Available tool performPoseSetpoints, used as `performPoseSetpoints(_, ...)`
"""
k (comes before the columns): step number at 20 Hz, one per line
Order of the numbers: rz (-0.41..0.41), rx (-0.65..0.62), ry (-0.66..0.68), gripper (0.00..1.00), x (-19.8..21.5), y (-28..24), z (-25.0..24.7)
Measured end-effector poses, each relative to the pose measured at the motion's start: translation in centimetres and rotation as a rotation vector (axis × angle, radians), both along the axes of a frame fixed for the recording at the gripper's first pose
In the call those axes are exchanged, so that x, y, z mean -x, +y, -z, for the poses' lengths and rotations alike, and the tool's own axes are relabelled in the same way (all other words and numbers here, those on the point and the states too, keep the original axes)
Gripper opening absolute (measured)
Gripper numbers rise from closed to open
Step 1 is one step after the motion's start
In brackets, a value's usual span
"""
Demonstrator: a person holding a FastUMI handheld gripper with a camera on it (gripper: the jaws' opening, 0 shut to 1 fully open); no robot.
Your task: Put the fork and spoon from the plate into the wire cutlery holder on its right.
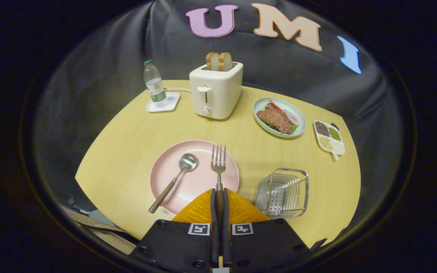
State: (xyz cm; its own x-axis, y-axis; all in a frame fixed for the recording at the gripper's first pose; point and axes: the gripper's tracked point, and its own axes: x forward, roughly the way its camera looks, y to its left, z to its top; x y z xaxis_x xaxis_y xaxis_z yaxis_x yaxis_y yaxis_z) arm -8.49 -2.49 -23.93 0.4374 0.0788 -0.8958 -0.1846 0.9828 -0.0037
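One fork (218, 161), one spoon (176, 178), one pink plate (173, 167), one wire holder (283, 192). The tongs (219, 201) are pressed onto the fork's dark handle, tines pointing ahead over the plate. The spoon lies on the plate's left half. The holder stands right of the plate on the yellow counter (127, 144), before black cloth.

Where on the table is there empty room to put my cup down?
Bare wood lies left of the pink plate, below the water bottle. More lies between the toaster, pink plate and food plate. It is crowded near the wire cutlery holder and the gripper, shut on the fork.
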Motion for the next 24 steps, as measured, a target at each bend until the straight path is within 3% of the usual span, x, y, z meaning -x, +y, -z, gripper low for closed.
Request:
performPoseSetpoints(12, 0.0, 0.061, 0.024, 0.07, 0.1, -9.1, -4.4)
performPoseSetpoints(24, -0.139, 0.132, 0.26, 0.07, 3.0, -13.0, -1.0)
